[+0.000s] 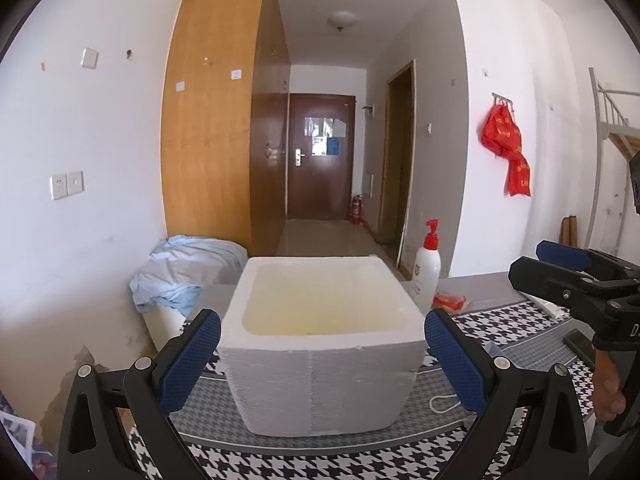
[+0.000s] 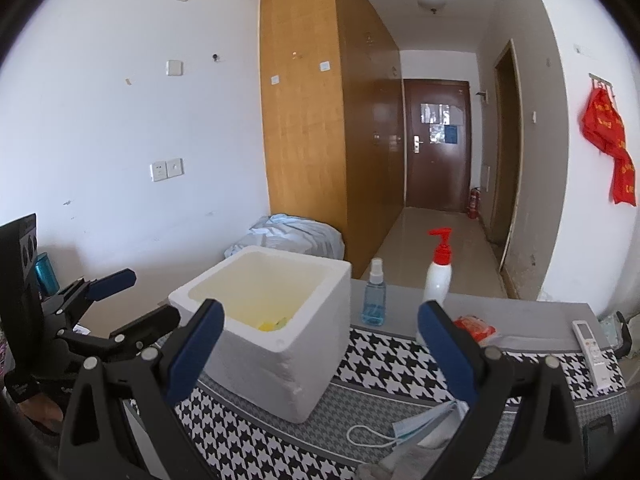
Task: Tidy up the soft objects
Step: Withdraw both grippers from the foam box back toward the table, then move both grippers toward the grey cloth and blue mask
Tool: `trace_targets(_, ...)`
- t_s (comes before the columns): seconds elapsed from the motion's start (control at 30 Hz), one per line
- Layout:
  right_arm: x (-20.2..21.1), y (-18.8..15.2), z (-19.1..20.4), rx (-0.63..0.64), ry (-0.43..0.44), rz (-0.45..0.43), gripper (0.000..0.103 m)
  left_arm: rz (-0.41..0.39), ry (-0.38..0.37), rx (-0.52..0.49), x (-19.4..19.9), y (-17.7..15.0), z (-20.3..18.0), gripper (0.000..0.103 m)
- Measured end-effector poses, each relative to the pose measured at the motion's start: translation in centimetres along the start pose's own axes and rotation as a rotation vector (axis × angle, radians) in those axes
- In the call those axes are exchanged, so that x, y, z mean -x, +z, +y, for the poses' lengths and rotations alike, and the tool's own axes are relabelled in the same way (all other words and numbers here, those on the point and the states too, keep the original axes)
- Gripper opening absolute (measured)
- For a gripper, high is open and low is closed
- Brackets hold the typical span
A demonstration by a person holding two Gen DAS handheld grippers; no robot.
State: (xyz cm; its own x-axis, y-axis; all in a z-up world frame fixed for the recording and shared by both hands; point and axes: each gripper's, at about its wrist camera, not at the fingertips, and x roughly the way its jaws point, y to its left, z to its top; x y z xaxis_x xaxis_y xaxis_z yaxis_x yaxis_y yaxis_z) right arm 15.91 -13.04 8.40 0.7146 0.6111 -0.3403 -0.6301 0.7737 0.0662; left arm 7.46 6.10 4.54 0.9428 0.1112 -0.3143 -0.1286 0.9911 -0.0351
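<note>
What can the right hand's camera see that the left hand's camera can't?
Only the right wrist view shows the blue spray bottle, the white remote control, the face mask on the houndstooth cloth, and something yellow inside the foam box.

Only the left wrist view shows the bunk bed ladder.

Both show the foam box, the red-pump lotion bottle, the red packet, the crumpled blue sheet, and both open grippers: left gripper, right gripper.

Dorm-type bedroom w/ tall light-wood wardrobe [image 1: 208, 112], dark brown entry door [image 1: 320, 156] down hallway, white metal bunk-bed frame [image 1: 608, 120], crumpled pale-blue bedding [image 1: 180, 272].
</note>
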Motion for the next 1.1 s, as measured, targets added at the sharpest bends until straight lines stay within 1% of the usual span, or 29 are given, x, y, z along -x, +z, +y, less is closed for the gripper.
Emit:
trace_targets(0.63, 2.9, -1.7, -2.7, -0.039, -0.084, -0.009, 0.099, 0.005, -0.108, -0.034, -0.5, -0.4, -3.6, 0.102)
trace_targets(1.1, 4.4, -2.5, -4.8, -0.073, -0.15, -0.008, 0.099, 0.038, -0.191, -0.044, -1.3, -1.5, -5.9, 0.102)
